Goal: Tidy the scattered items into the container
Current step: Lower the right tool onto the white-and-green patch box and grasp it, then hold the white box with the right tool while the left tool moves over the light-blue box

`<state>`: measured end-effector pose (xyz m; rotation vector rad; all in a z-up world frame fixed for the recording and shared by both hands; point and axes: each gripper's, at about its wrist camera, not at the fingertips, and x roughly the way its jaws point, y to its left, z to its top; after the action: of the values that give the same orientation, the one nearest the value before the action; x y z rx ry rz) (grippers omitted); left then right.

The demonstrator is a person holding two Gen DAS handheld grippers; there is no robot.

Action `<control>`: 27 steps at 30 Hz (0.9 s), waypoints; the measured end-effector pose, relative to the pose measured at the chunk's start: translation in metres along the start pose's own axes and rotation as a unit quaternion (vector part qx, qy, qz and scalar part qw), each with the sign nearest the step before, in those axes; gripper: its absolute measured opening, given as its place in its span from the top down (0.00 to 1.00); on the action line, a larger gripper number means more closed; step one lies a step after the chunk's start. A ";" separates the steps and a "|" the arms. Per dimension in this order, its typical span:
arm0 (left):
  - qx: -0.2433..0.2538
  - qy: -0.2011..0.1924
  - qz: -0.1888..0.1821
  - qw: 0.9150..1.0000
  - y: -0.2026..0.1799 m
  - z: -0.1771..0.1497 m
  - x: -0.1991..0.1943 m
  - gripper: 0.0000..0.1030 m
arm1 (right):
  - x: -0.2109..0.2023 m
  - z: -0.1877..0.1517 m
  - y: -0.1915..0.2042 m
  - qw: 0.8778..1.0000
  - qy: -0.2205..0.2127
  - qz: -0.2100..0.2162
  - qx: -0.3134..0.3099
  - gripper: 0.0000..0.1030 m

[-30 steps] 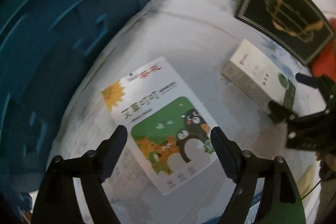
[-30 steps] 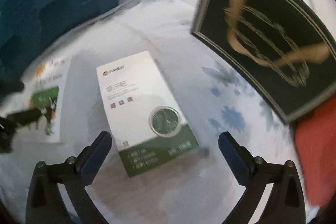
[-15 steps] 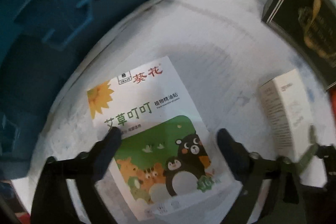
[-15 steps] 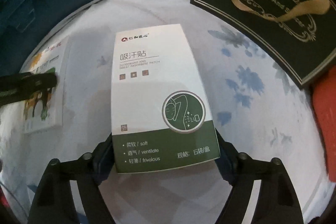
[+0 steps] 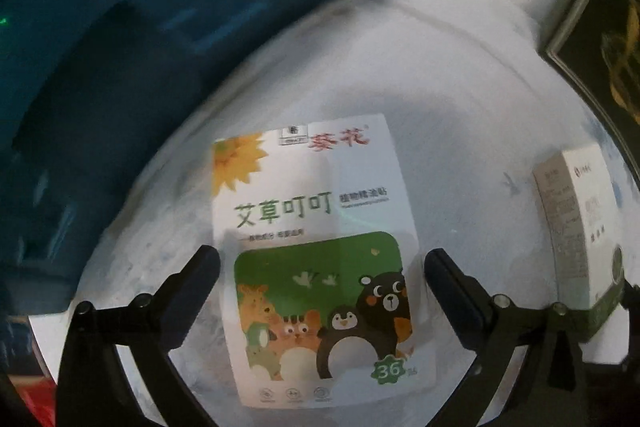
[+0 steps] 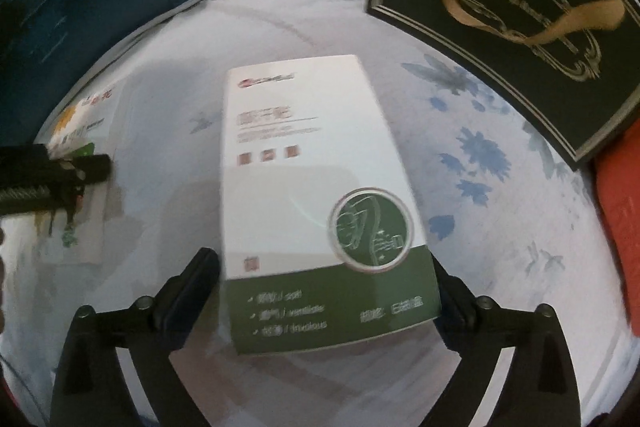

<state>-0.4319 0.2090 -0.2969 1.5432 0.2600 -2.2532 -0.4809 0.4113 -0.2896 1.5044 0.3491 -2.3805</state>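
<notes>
Left hand-held gripper (image 5: 322, 285) is spread wide, jaws either side of the flat sunflower-print pouch (image 5: 316, 259), lower half, neither finger pressing on it; jaws have just been opening, with the pouch between them. Pouch lies flat on the white floral cloth (image 5: 460, 131) over the worktop, close to the blue container (image 5: 132, 39) on its left. Right hand-held gripper (image 6: 326, 287) is also wide and has just reopened; it straddles the green end of the white-and-green carton (image 6: 316, 195). Right finger looks touching or nearly touching the carton edge, left one has a visible gap, so not clamped as far as I can tell. Carton sits on the same cloth between the pouch (image 6: 76, 163) and the black gift box (image 6: 508, 11); something red (image 6: 620, 239) at the far right edge, can't identify. Handling guess: pouch is light, thin, floppy and probably slick film. A pinch across the width may buckle it, so go low to the cloth and catch both long edges or grab one edge. Carton is light, stiff cardboard, and both grippers are near full spread for these widths. Squeeze the long sides gently near the middle or it crushes or tips.
</notes>
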 end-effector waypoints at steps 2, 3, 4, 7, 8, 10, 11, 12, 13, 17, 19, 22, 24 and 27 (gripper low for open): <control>0.011 0.008 0.020 1.000 -0.003 -0.002 0.008 0.00 | -0.002 0.000 0.001 1.000 0.002 0.005 0.002 0.03; 0.026 -0.007 0.028 0.999 -0.008 -0.003 0.005 0.00 | 0.001 0.001 0.002 1.000 0.004 0.008 0.006 0.02; 0.020 -0.009 0.023 1.000 -0.006 -0.004 0.004 0.00 | 0.002 0.003 0.002 1.000 0.006 0.010 0.008 0.02; 0.027 -0.010 0.019 0.999 -0.005 -0.005 0.001 0.00 | 0.000 0.006 0.005 1.000 0.008 0.010 0.005 0.01; 0.032 -0.010 0.017 0.999 -0.003 -0.004 0.001 0.00 | -0.001 0.006 0.006 1.000 0.008 0.009 0.004 0.01; 0.051 -0.015 0.003 0.999 -0.002 -0.008 -0.003 0.00 | -0.003 0.006 0.008 1.000 0.005 0.010 0.007 0.01; 0.059 -0.019 -0.004 0.998 -0.001 -0.011 -0.005 0.01 | -0.004 0.004 0.008 1.000 0.005 0.008 0.012 0.04; 0.072 -0.026 -0.016 0.997 0.000 -0.017 -0.011 0.08 | -0.007 0.006 0.010 1.000 0.003 0.006 0.016 0.18; 0.083 -0.028 -0.023 0.996 -0.001 -0.020 -0.016 0.19 | -0.017 -0.001 0.008 1.000 -0.003 0.003 0.022 0.26; 0.143 -0.027 -0.062 0.987 -0.006 -0.041 -0.039 0.48 | -0.027 -0.012 0.015 0.999 0.015 0.001 0.045 0.26; 0.148 -0.014 -0.084 0.985 0.010 -0.042 -0.040 0.48 | -0.038 -0.023 0.018 0.998 0.017 0.015 0.062 0.26; 0.165 -0.023 -0.099 0.981 0.026 -0.056 -0.058 0.48 | -0.058 -0.038 0.022 0.996 0.011 0.022 0.084 0.26; 0.181 -0.037 -0.112 0.976 0.038 -0.064 -0.074 0.48 | -0.076 -0.053 0.026 0.995 0.001 0.022 0.102 0.26; 0.199 -0.040 -0.134 0.970 0.051 -0.063 -0.088 0.33 | -0.110 -0.076 0.025 0.991 -0.017 0.020 0.134 0.26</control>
<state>-0.3289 0.2050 -0.2361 1.6867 -0.0126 -2.7010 -0.3635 0.4293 -0.2235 1.5620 -0.0119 -2.4967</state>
